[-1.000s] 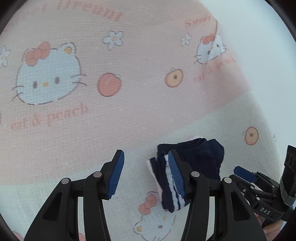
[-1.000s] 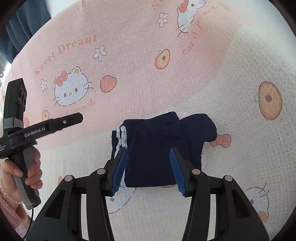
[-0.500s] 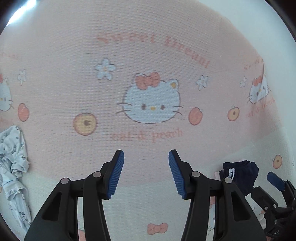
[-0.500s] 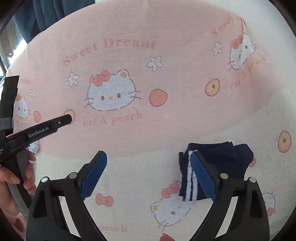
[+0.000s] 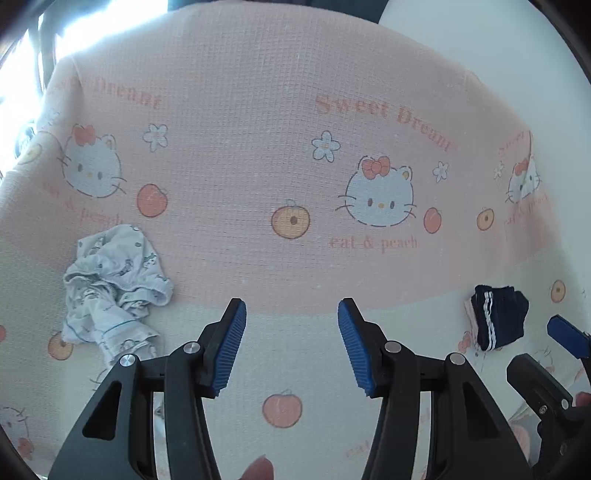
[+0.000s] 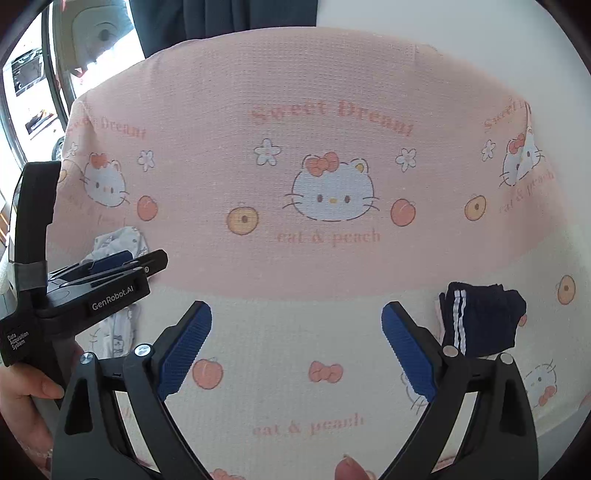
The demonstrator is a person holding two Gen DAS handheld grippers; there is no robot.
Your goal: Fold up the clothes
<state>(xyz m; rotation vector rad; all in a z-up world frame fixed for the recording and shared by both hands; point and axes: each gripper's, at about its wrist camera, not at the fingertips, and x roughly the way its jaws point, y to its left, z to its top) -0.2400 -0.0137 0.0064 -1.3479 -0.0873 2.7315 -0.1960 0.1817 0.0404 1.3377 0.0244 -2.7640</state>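
Observation:
A folded navy garment with white stripes (image 5: 498,317) lies at the right of the pink Hello Kitty blanket (image 5: 295,110); it also shows in the right wrist view (image 6: 480,319). A crumpled pale printed garment (image 5: 114,284) lies at the left, partly hidden behind the left gripper in the right wrist view (image 6: 118,240). My left gripper (image 5: 291,343) is open and empty above the blanket, between the two garments. My right gripper (image 6: 295,350) is open wide and empty, to the left of the navy garment.
The blanket covers the whole work surface. A white wall (image 6: 443,29) stands behind at the right, a dark curtain (image 6: 221,22) and a bright window (image 6: 33,74) at the back left. The blanket's front edge drops off at the lower right (image 6: 554,424).
Both grippers have pulled back and swung left, away from the folded navy garment. The right gripper has opened wider. The crumpled pale garment has come into view at the left.

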